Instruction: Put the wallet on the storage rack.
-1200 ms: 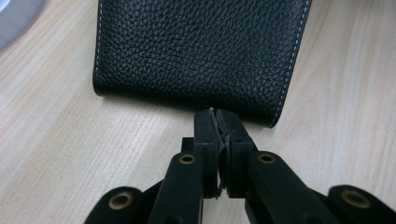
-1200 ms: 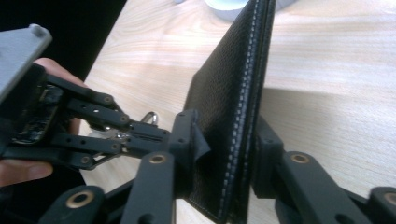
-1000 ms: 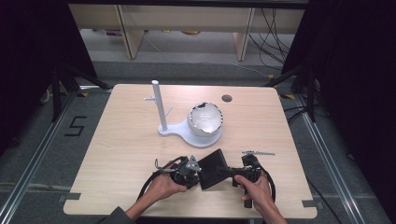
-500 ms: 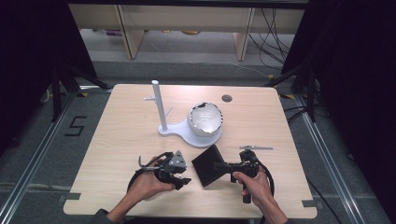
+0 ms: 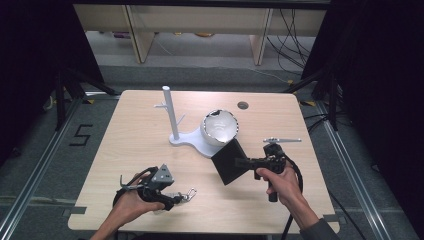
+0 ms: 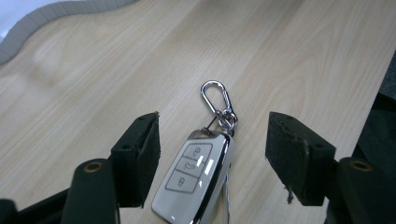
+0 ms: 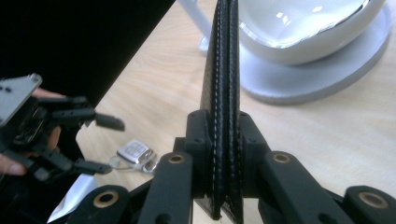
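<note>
- The left gripper (image 6: 212, 154) is standing with its jaws apart, having just been opening; the key fob (image 6: 195, 179) is lying between the pads on the table (image 6: 93, 74), and neither pad is touching it.
- The right gripper (image 7: 223, 135) is clamping hard on a black pouch (image 5: 230, 159), holding it edge-up off the table, just in front of the stand (image 5: 197, 142).
- As I read it, the step in hand is parting the fob from the pouch: the fob is resting on the wood near the table's front edge, and the pouch is hanging from the right jaws, well apart from it.
- To do this well, the left hand should be lifting straight away from the fob, keeping the pads clear of the carabiner (image 6: 215, 95) so nothing drags the fob along.
- The right grip should be staying firm on the seam; the pouch is thin and could be swinging or slipping if the jaws ease.
- The fob is glossy white with a chrome rim and three buttons, smooth and rounded, likely slippery under the pads.
- The carabiner and its small ring are bright metal, lying flat beyond the fob.
- The pouch looks like black leather with pale stitching along two pressed edges.
- The stand is white, with an upright post (image 5: 170, 112) and a shiny round bowl (image 5: 219, 127).
</note>
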A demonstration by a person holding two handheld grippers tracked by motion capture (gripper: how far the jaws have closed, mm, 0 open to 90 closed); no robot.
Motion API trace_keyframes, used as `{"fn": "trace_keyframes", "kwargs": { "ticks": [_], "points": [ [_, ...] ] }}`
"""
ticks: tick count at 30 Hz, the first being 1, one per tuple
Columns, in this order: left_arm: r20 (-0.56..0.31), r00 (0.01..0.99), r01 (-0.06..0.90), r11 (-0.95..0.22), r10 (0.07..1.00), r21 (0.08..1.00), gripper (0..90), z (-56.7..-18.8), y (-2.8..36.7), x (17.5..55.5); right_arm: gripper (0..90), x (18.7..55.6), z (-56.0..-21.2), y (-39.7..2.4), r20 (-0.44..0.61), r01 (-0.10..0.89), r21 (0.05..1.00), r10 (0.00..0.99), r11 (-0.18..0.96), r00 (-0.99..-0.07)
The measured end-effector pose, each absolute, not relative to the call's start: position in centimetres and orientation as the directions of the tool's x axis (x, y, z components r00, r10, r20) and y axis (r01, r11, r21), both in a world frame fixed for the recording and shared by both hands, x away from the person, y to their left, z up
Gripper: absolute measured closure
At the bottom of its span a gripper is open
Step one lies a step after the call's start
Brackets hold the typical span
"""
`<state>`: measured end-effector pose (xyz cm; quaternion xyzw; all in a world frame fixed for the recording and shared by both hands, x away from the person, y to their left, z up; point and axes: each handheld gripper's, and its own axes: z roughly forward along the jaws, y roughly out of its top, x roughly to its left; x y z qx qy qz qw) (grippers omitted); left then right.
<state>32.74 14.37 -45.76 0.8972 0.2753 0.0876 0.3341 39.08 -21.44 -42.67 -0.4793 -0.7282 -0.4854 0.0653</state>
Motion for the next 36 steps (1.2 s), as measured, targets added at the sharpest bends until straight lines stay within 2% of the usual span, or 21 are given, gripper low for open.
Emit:
{"fn": "trace_keyframes", "kwargs": {
  "ticks": [2,3,8,9,11,23,36],
  "points": [
    [-0.027,0.829,0.441,-0.623,0.559,0.646,34.0,-45.8,14.6,32.6,79.1,39.0,-42.3,-21.4,0.588,0.787,0.615,0.635,0.051,-0.501],
    [-0.017,0.827,0.439,-0.626,0.562,0.644,33.5,-45.9,14.9,32.5,79.1,39.4,-42.2,-21.6,0.573,0.767,0.639,0.631,0.055,-0.523],
    [-0.034,0.808,0.468,-0.605,0.589,0.644,32.3,-46.3,16.2,31.9,79.0,40.5,-41.3,-22.1,0.553,0.751,0.658,0.644,0.051,-0.528],
    [-0.03,0.807,0.468,-0.606,0.59,0.643,31.8,-46.4,16.3,31.9,79.1,40.6,-40.8,-22.1,0.567,0.766,0.642,0.652,0.033,-0.504],
    [-0.032,0.804,0.469,-0.601,0.594,0.647,31.0,-46.4,16.8,31.8,79.0,41.0,-40.5,-22.5,0.546,0.743,0.668,0.652,0.041,-0.527],
    [-0.02,0.786,0.476,-0.586,0.617,0.655,28.5,-47.1,18.5,30.9,79.0,44.0,-38.0,-23.9,0.52,0.73,0.684,0.701,0.002,-0.489],
    [-0.026,0.783,0.477,-0.571,0.622,0.668,27.0,-47.1,18.6,30.7,79.0,47.2,-37.7,-23.1,0.519,0.726,0.687,0.721,-0.033,-0.459]
  ]
}}
